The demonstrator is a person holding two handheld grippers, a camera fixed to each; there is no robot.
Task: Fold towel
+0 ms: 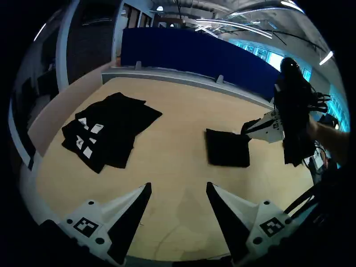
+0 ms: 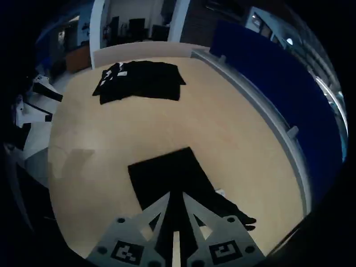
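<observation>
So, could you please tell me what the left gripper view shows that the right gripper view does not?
Left gripper view: the left gripper, fingers wide open above the light wooden table, and a forearm holding the right gripper. Right gripper view: the right gripper's narrow finger gap over the folded black towel; grip unclear. Both: that towel, the black cloth pile with white tags, the blue partition wall.

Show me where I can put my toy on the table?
The widest bare table lies between the pile and the folded towel, down to the left claw. More room runs behind both, up to the blue wall. Crowded: the towel's edge, where the right claw is.
</observation>
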